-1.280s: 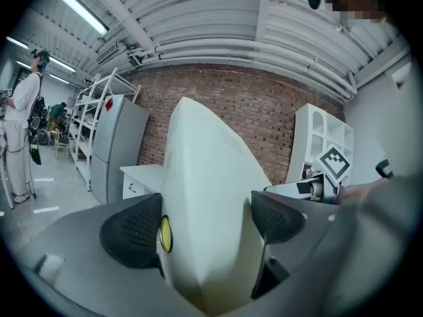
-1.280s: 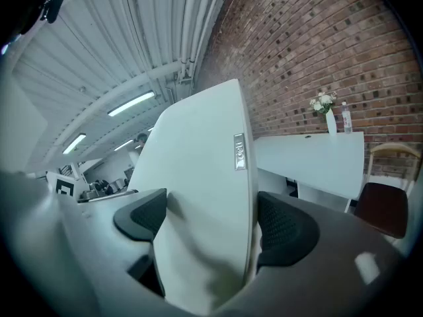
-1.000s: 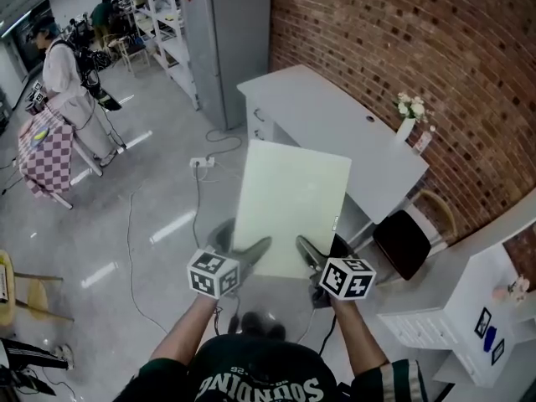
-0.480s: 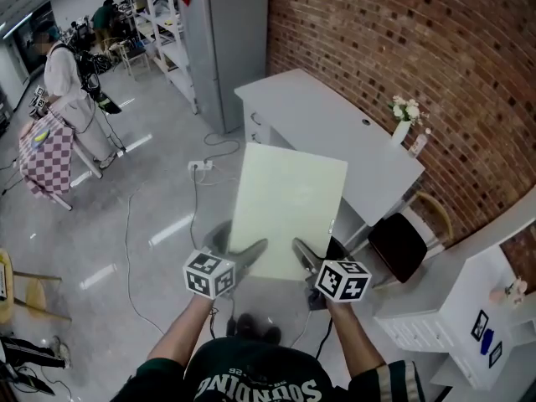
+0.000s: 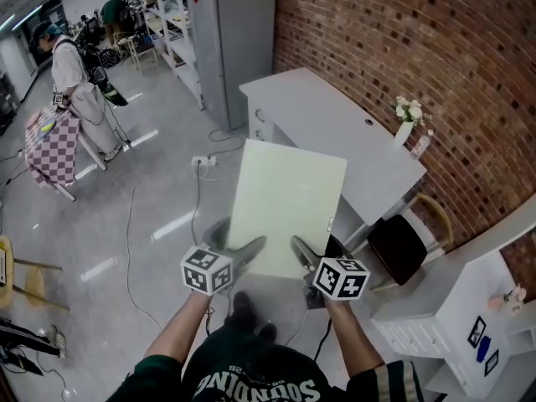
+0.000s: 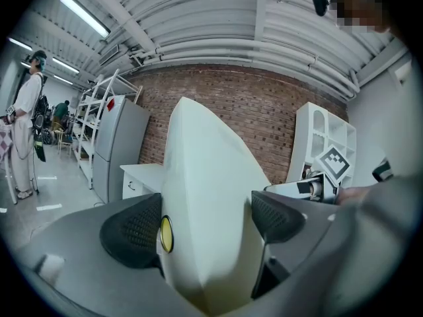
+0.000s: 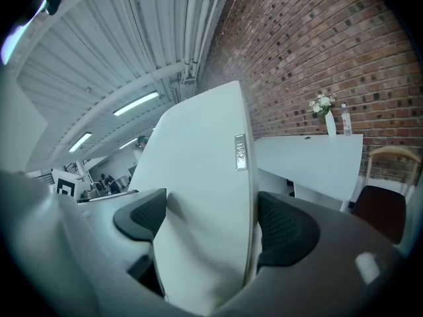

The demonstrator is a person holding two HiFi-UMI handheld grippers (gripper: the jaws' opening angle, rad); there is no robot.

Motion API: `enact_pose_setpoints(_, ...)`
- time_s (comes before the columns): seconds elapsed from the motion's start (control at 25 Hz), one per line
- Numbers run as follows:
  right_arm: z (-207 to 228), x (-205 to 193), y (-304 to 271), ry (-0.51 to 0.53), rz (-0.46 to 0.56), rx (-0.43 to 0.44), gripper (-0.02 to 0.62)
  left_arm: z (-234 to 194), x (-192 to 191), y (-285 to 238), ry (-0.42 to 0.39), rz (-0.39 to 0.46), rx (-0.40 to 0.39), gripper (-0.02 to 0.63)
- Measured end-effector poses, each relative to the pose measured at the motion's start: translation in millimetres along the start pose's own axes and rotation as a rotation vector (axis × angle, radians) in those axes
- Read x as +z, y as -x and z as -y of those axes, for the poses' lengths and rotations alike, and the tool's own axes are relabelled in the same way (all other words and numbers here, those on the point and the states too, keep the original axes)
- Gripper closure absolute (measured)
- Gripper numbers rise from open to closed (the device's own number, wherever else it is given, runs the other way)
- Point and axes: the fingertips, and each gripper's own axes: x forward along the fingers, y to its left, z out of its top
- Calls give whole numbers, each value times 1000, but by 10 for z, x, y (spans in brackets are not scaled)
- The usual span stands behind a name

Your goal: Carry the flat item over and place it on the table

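A pale cream flat board (image 5: 286, 206) is held out in front of me above the floor, its near edge clamped from both sides. My left gripper (image 5: 248, 249) is shut on its near left corner and my right gripper (image 5: 303, 251) on its near right corner. The left gripper view shows the flat board (image 6: 205, 210) squeezed between the dark pads (image 6: 132, 232). The flat board (image 7: 198, 197) fills the right gripper view too, a small label on its edge. The white table (image 5: 335, 136) stands ahead against the brick wall, just beyond the board's far edge.
A vase of flowers (image 5: 408, 117) and a bottle (image 5: 420, 144) stand at the table's wall side. A dark-seated chair (image 5: 404, 243) sits to the right, a white cabinet (image 5: 473, 308) beyond. Cables and a power strip (image 5: 201, 162) lie on the floor. A person (image 5: 74, 86) stands far left by a checkered table.
The board and both grippers keep the same hold. The view has shifted slightly, with the table a little nearer. The person at far left has moved a step.
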Motion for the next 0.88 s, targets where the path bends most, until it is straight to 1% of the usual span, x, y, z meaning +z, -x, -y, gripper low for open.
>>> enact_pose_setpoints(0.16,74,26,-30,-1,3,-3,169,-4,6,-90,-4,5,-6,172)
enact_pose_setpoints(0.44,185,243,-322,-8,4,-16,169,-236,158,-382,-7,-3,-20,172)
enact_pose_setpoints(0.88,342,655,-1046,-21,6,-47,169,-859,449,-957,-5,-12,-49,172)
